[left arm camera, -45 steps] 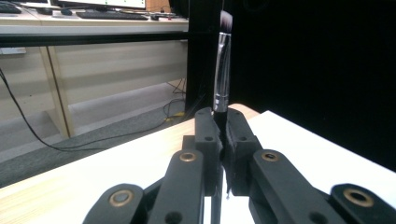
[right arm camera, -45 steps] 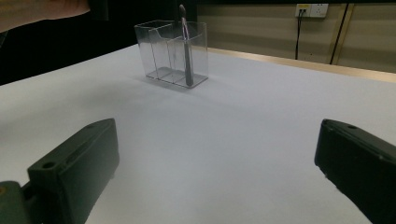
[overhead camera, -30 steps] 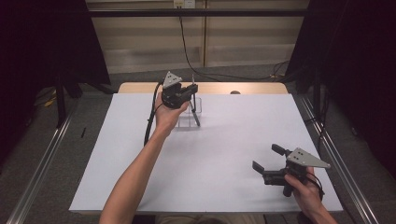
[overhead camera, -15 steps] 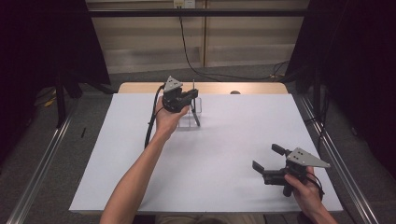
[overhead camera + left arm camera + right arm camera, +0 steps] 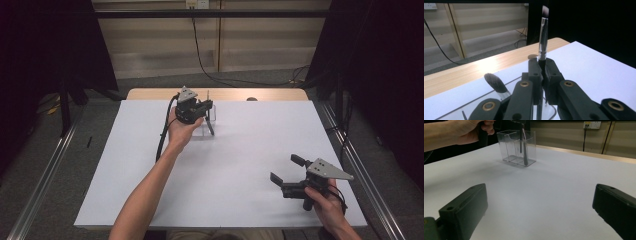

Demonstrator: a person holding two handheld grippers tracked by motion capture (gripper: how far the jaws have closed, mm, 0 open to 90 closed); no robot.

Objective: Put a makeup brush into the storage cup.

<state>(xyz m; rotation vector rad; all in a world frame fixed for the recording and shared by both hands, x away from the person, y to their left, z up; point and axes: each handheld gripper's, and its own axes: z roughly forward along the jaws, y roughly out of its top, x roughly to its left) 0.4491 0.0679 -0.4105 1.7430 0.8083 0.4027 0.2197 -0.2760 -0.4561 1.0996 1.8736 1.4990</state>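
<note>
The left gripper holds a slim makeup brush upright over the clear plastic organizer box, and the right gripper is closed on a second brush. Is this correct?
Not quite. The right gripper is open and holds nothing, as the right gripper view shows. The left gripper does clamp the slim makeup brush over the clear plastic organizer box.

The brush (image 5: pixel 543 35) clamped in the left gripper (image 5: pixel 543 75) has a glossy metal ferrule, bright as chrome, under soft dark bristles with pale tips; its handle looks like smooth black plastic. Just beside it, a second brush (image 5: pixel 495 83) shows fluffy dark hair. The left gripper itself is matt black plastic with brass-coloured rivets (slightly shiny). Beneath the brush stands a clear organiser (image 5: pixel 517 147), glossy and smooth, probably acrylic. Around the organiser the table cover (image 5: pixel 240 165) is matt white, paper or cloth, hard to tell which. Behind the organiser, the table edge (image 5: pixel 474 67) is pale wood with a soft sheen.
</note>
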